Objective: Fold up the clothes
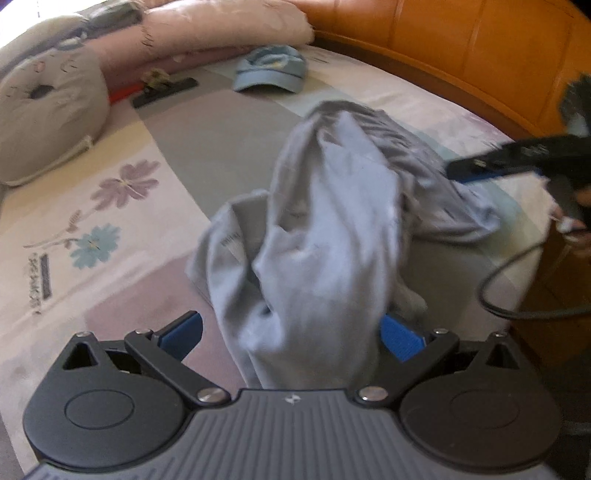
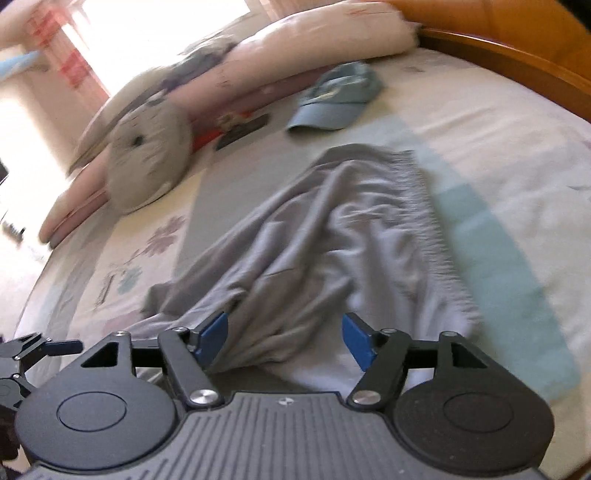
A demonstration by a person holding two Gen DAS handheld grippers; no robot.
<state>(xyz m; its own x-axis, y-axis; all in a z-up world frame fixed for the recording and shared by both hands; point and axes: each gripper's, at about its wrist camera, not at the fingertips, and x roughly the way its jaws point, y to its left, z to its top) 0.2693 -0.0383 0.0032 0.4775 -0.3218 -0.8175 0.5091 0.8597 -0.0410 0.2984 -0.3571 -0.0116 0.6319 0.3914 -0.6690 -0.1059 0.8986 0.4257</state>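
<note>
My left tool (image 1: 291,332) has its pads spread wide, but grey cloth drapes over the gap, so I cannot tell whether it grips. The right tool (image 2: 284,341) stands apart, above the cloth with nothing between its pads. Both views are blurred. One grey garment (image 2: 332,240) lies bunched in the middle of the bed (image 2: 498,122), on a flowered sheet. Beyond it I count one blue cap (image 1: 271,70), one grey round cushion (image 1: 48,110) and a rolled pink quilt (image 1: 221,29). An orange headboard (image 1: 461,44) curves behind.
</note>
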